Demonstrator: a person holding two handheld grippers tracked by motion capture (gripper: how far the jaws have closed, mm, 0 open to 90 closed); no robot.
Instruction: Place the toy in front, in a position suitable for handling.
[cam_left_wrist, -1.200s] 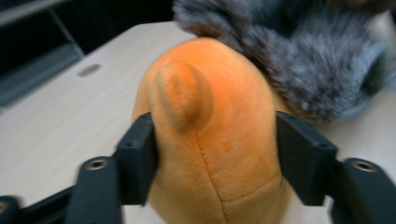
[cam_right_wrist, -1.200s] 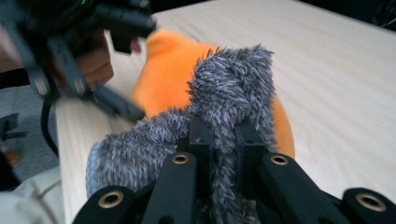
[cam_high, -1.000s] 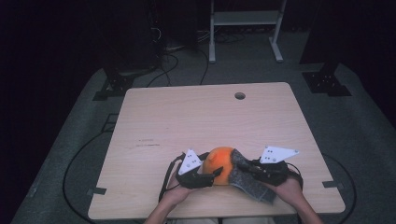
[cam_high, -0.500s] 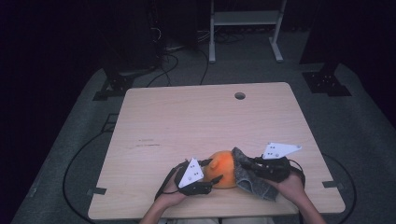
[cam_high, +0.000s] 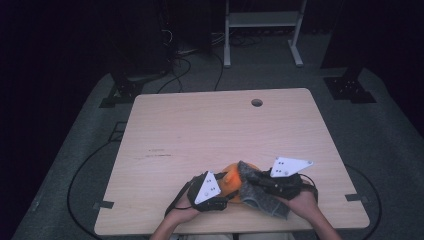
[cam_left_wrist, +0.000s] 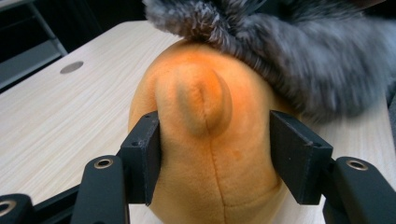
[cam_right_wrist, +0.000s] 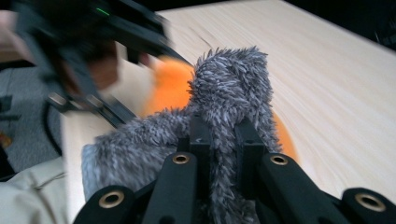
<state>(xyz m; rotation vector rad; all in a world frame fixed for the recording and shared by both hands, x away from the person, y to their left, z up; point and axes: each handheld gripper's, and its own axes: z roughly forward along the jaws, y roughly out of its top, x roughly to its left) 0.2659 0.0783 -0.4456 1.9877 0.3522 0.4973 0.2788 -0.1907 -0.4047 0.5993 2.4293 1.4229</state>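
Orange plush (cam_high: 231, 176) at table's (cam_high: 210, 130) near edge, grey fur cover (cam_high: 260, 197) draped over it. Left gripper view: left gripper (cam_left_wrist: 215, 154) clamped on plush, jaws half closed, seam, nub visible. Right gripper view: right gripper (cam_right_wrist: 223, 140) pinches fur fold, nearly shut.

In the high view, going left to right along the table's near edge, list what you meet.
Left tool → orange plush toy → grey furry cloth → right tool's grey plate.
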